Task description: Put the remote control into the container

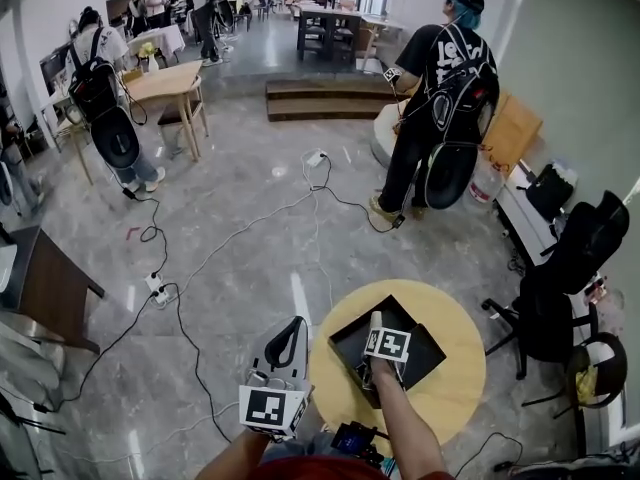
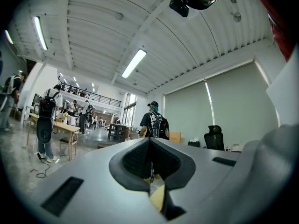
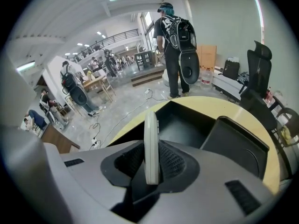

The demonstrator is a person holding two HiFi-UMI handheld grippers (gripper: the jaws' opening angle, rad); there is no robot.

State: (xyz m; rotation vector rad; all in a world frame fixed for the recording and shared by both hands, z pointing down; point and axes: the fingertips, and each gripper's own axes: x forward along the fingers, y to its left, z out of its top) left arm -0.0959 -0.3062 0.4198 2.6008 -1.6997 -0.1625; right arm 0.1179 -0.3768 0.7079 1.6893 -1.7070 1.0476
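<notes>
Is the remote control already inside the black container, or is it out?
Out. The right tongs grip the remote control on its edge, over the open container; it does not lie inside.

The head view looks steeply down onto the round yellow bench [image 1: 450, 388], the right tool's [image 1: 374, 322] camera tilts down close over that bench's black container [image 3: 187, 125], the left tool's [image 1: 289, 330] faces level across the room, and all three share the standing person [image 1: 440, 108].

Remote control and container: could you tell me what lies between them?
Nothing: in the right gripper view the remote control, held by the right gripper, points at the open container across bare air.
</notes>
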